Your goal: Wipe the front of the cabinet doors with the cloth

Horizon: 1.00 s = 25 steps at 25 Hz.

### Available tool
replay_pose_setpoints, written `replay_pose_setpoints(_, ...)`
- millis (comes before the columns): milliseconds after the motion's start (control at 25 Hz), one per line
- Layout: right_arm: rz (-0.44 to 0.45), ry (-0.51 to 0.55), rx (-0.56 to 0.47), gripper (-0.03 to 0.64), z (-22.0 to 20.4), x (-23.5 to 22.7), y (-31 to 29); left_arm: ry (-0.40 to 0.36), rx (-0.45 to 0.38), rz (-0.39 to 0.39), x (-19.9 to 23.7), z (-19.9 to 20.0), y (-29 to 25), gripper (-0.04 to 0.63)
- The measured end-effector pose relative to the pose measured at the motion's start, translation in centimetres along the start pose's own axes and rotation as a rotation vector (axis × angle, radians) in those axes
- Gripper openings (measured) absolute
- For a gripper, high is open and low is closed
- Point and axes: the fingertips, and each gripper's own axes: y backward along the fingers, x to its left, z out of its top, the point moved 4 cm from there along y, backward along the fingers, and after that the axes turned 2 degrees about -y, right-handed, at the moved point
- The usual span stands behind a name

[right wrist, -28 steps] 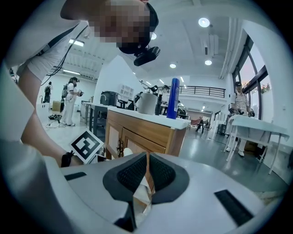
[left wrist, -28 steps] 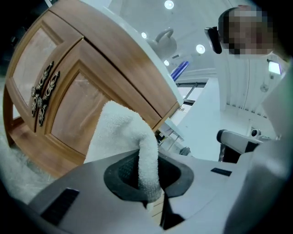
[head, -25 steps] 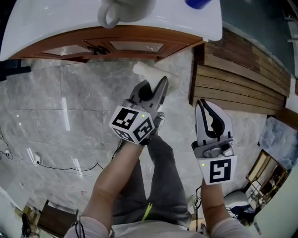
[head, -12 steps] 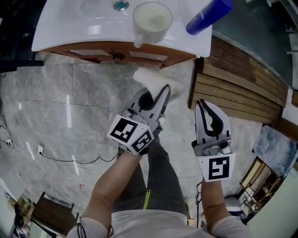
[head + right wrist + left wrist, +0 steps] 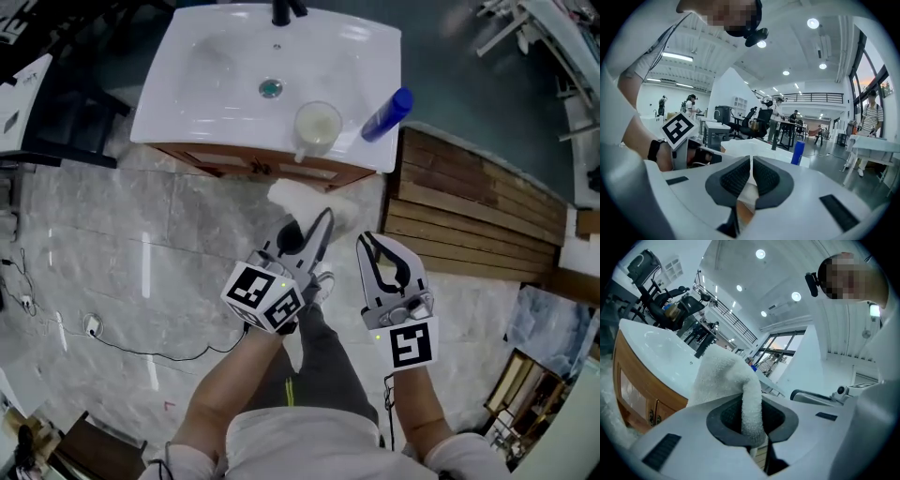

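Note:
A white terry cloth hangs from my left gripper, which is shut on it just in front of the wooden cabinet doors under the white sink. In the left gripper view the cloth stands up out of the shut jaws of the left gripper, with the cabinet door at the left, apart from it. My right gripper is beside the left one, shut with nothing in it. Seen in its own view, the right gripper has its pads pressed together.
A white cup and a blue bottle lie on the sink's front rim. Wooden decking runs to the right of the cabinet. The floor is grey marble, with a cable at the left. The person's legs are below the grippers.
The head view has pulled back, so the whole sink now shows. My right gripper has moved left, closer to the left one. The cloth stays clamped in the left gripper.

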Motion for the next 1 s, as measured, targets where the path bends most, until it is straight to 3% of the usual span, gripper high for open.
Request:
replay_pose_setpoints(320,0.0,0.006,-0.023,0.044,5.8,0.3,0.8,-0.03,0.002,0.0,-2.6,6.8,2.9,0.052)
replay_pose_setpoints(1000,-0.002,0.082,-0.128,0.044,14.9,-0.2,3.8,-0.039,-0.153,0.045,-7.1,19.0,9.5,0.052)
